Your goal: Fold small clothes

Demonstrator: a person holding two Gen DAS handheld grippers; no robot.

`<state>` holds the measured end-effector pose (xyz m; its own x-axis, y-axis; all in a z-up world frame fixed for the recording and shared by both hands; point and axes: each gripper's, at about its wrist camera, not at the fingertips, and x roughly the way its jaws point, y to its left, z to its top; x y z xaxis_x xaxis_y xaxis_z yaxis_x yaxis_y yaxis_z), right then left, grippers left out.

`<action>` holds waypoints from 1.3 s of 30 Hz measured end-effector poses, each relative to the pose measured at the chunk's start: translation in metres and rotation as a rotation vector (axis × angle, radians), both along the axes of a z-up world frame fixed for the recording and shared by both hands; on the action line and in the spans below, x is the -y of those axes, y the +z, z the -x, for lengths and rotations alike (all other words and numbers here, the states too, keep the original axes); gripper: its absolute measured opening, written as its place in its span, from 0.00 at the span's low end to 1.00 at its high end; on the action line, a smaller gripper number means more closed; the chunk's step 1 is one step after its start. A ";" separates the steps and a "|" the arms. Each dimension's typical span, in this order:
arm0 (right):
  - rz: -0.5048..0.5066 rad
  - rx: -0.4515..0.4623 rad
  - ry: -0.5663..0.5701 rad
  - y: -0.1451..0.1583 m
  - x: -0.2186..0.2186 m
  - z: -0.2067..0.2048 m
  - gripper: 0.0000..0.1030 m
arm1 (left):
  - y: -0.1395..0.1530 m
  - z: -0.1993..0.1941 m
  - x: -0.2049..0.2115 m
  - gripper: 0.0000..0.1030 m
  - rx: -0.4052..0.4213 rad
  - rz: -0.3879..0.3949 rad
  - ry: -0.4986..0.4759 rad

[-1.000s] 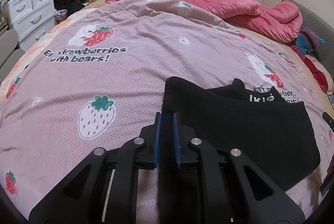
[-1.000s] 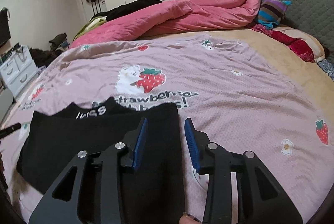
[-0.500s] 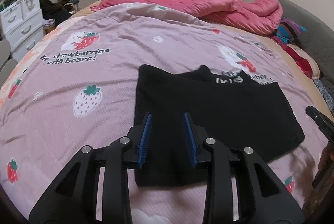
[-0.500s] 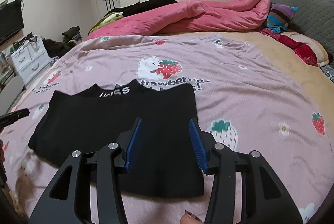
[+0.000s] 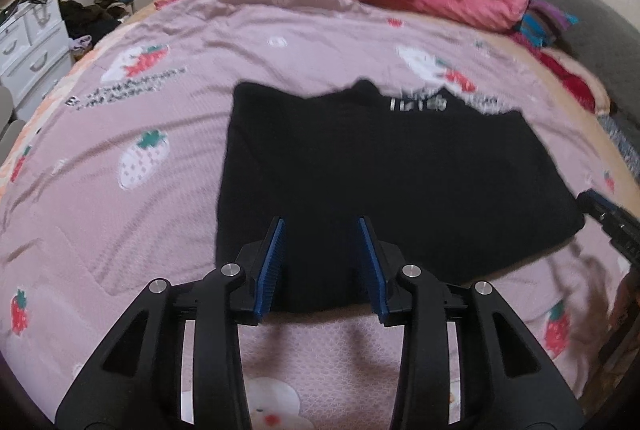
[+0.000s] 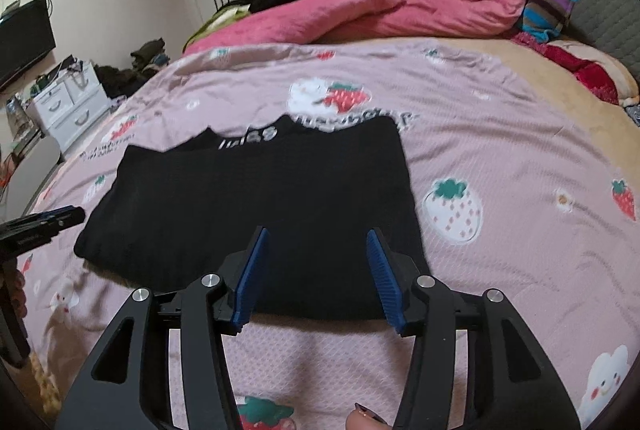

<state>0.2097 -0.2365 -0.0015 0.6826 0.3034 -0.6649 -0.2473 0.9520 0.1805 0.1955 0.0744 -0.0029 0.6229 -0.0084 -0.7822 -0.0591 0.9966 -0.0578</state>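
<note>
A black garment point(image 5: 384, 173) with white lettering at its collar lies flat and folded on the pink strawberry bedsheet point(image 5: 120, 133). It also shows in the right wrist view point(image 6: 260, 201). My left gripper point(image 5: 322, 226) is open and empty, held above the garment's near left part. My right gripper point(image 6: 318, 236) is open and empty, above the garment's near right part. The right gripper's tip point(image 5: 608, 222) shows at the right edge of the left wrist view; the left gripper's tip point(image 6: 44, 226) shows at the left edge of the right wrist view.
A rumpled pink duvet point(image 6: 380, 9) lies across the far side of the bed, with a striped pillow point(image 6: 548, 9) and a red cloth point(image 6: 588, 73) at the far right. A white drawer unit point(image 6: 68, 105) stands on the floor at the left.
My left gripper opened and let go of the garment's near left edge. Both grippers pulled back toward me and rose, and the right jaws opened wider. The garment now lies flat.
</note>
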 end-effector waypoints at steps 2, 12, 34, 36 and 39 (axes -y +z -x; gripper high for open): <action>-0.002 -0.015 0.004 -0.003 -0.003 -0.001 0.48 | -0.009 -0.002 0.001 0.29 -0.024 0.002 0.002; 0.016 -0.079 -0.012 -0.020 -0.004 -0.012 0.48 | -0.039 -0.001 -0.008 0.32 -0.089 0.032 0.029; 0.011 -0.166 -0.068 -0.038 0.007 -0.009 0.67 | -0.043 0.009 -0.005 0.32 -0.081 0.028 0.023; 0.028 -0.145 -0.062 -0.034 0.003 -0.005 0.71 | -0.043 0.010 -0.005 0.32 -0.080 0.030 0.024; 0.052 -0.115 -0.061 -0.031 -0.001 -0.001 0.80 | -0.042 0.011 -0.005 0.33 -0.079 0.035 0.026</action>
